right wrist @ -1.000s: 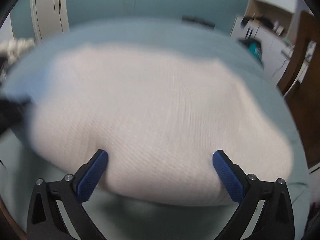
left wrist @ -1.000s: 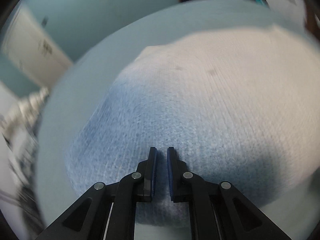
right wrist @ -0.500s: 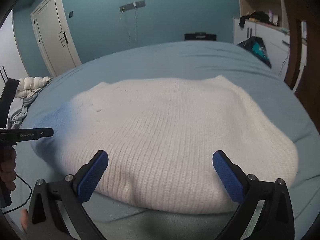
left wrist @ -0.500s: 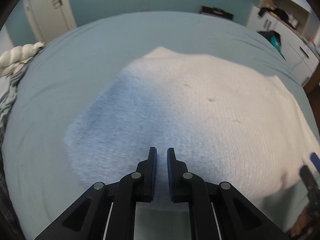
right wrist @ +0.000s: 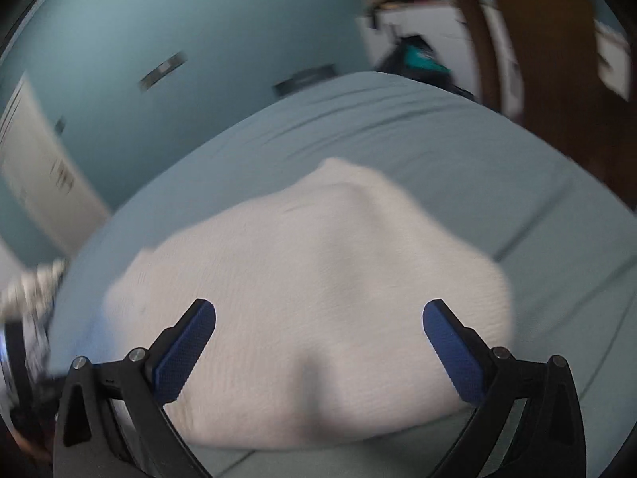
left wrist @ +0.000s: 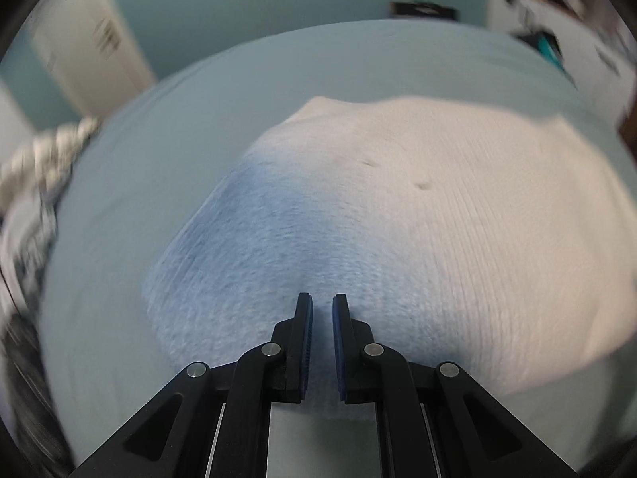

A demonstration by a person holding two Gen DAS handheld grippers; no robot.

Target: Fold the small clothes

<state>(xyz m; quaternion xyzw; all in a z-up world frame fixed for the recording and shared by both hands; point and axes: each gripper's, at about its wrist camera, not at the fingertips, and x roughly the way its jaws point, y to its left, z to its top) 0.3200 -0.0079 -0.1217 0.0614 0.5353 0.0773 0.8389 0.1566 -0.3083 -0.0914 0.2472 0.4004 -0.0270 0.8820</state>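
White knit sweater (right wrist: 318, 298) on your bed (right wrist: 438, 135): only the left view shows its blue end. Left hand-held gripper (left wrist: 322, 310) looks nearly closed, seemingly empty; right hand-held gripper (right wrist: 318, 318) gapes wide, empty.

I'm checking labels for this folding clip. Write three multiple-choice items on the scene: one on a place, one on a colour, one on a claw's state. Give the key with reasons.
1. Where does the knit sweater lie?
A. on the bed
B. on a chair
C. on the floor

2. What colours is the sweater?
A. red and black
B. white with a blue end
C. all green

3. How does the right claw stand?
A. shut on the sweater
B. wide open, gripping nothing
C. out of view

Key: 1 A, the sweater rests flat on the pale blue-green bedsheet. 2 B, the left wrist view shows white knit fading to blue near the left claw. 3 B, its blue pads sit far apart over the knit.
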